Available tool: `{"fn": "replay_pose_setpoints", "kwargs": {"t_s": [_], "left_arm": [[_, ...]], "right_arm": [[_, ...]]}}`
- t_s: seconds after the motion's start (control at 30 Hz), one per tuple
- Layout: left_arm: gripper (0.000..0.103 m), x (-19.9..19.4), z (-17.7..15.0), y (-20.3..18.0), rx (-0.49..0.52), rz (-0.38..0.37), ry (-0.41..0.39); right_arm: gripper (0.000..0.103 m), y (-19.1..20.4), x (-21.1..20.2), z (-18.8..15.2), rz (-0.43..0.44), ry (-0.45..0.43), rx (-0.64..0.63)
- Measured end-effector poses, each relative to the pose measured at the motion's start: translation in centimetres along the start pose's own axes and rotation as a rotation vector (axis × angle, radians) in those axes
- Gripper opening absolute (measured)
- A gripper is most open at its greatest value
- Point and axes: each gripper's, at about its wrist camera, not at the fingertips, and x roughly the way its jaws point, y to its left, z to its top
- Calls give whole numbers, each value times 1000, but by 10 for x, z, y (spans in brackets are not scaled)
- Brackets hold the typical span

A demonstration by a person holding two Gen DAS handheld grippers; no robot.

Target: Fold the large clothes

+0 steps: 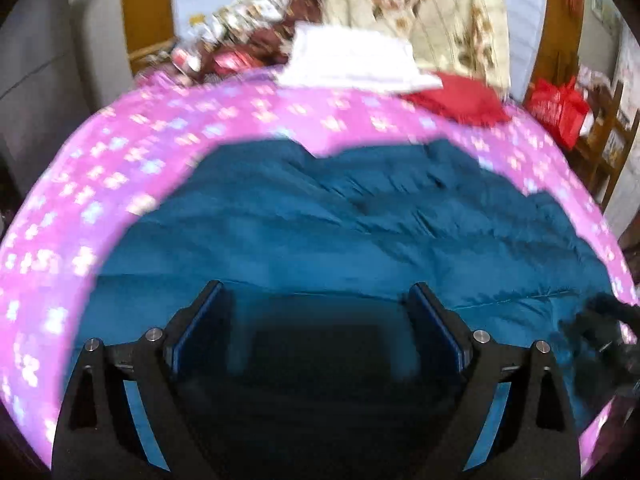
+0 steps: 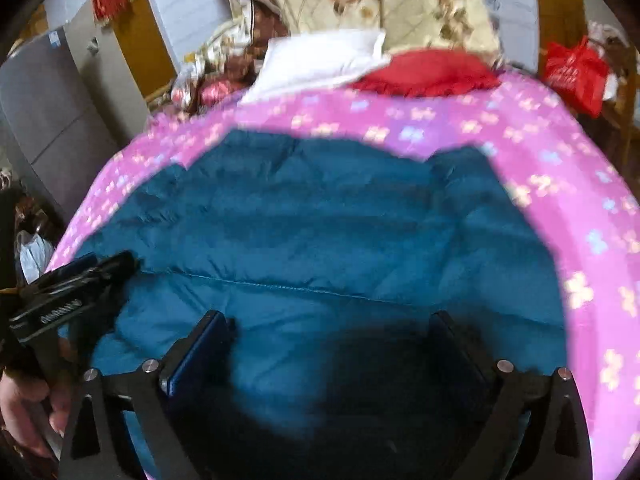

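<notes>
A large teal quilted jacket (image 1: 340, 220) lies spread on a pink flowered bed sheet (image 1: 100, 184). My left gripper (image 1: 318, 296) hovers over its near part with its jaws wide apart and nothing between them. In the right wrist view the same teal jacket (image 2: 320, 220) fills the middle of the pink sheet (image 2: 560, 184). My right gripper (image 2: 332, 322) stands open above the jacket's near edge, its pads clear of the fabric. The left gripper (image 2: 80, 276) shows at the left edge, held by a hand (image 2: 28, 404). The right gripper's dark tip (image 1: 600, 320) shows at the right edge of the left wrist view.
At the head of the bed lie a white folded cloth (image 1: 352, 60), a red cushion (image 1: 456, 100) and a cream flowered quilt (image 1: 420, 8). A red bag (image 1: 560, 108) sits on a wooden chair to the right. A grey cabinet (image 2: 52, 120) stands left of the bed.
</notes>
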Motion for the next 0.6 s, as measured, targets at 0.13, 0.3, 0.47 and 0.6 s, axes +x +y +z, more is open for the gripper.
{"fn": "replay_pose_setpoints", "kwargs": {"t_s": [0.13,0.3,0.47,0.6], "left_arm": [[93,-19,12,78,-55,68,-10],[92,13,10,136,-124,85,131],[92,43,7,149,-167,17,168],[93,72,12,169,-251,-96,222]], "right_arm": [[101,-27,-47,3,-43,-98,13],[101,-66,-61,7,-87,-117,127],[101,-78,-46,12,-61,-103,199],[101,-89,-17,19,-99,-57,216]]}}
